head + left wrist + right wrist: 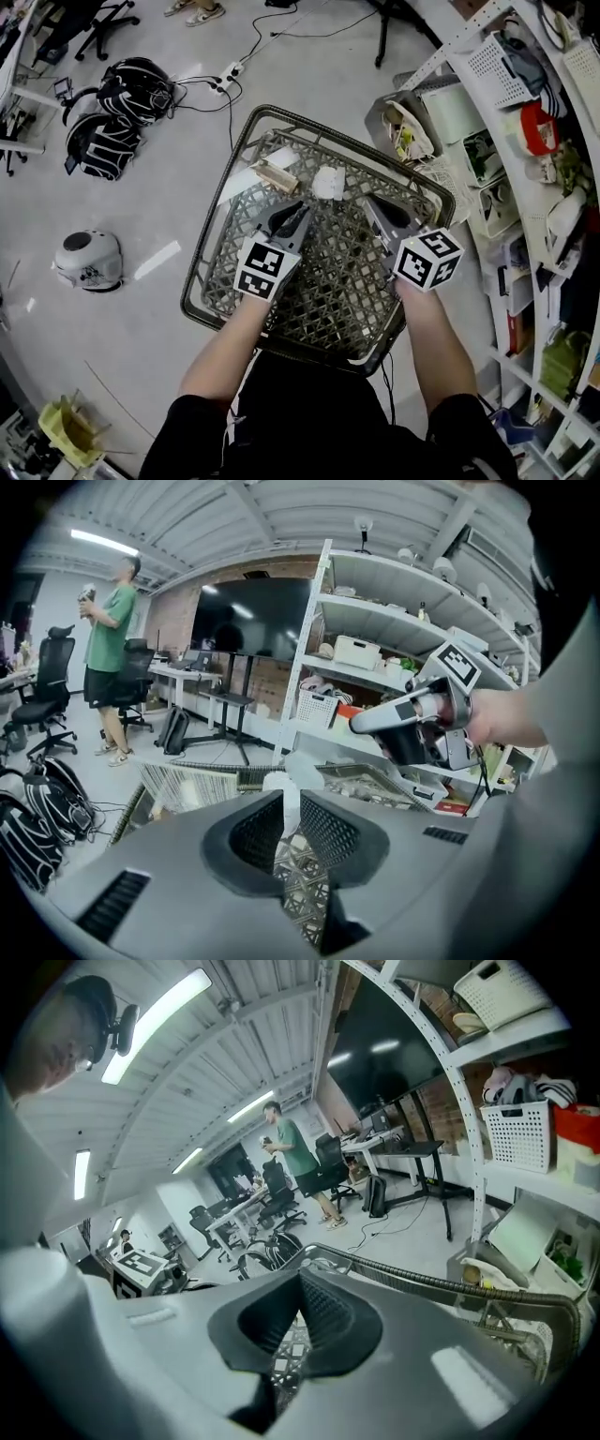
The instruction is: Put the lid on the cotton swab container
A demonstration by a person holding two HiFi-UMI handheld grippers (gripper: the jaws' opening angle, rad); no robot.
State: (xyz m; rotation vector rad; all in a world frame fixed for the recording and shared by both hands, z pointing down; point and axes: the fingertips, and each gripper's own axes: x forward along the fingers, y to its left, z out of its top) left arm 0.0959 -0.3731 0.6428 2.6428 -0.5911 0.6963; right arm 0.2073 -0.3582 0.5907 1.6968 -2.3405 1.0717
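A small white object [328, 181] and a flat beige box [277, 176] lie at the far end of a grey wire basket [202, 272]; I cannot tell which is the cotton swab container or its lid. My left gripper [298, 214] hovers over the basket's mesh, just short of both, its jaws a narrow gap apart and nothing held. Through that gap in the left gripper view shows the white object [284, 794]. My right gripper [377, 208] hangs beside it at the same height, jaws pressed together and empty; it also shows as the right gripper [361, 724] in the left gripper view.
Shelves [525, 141] full of bins and goods run along the right. A grey tray [403, 127] of items touches the basket's far right corner. Black bags [122, 112], a power strip [225, 77] and a white round device [86, 261] lie on the floor. A person in green [111, 658] stands far off.
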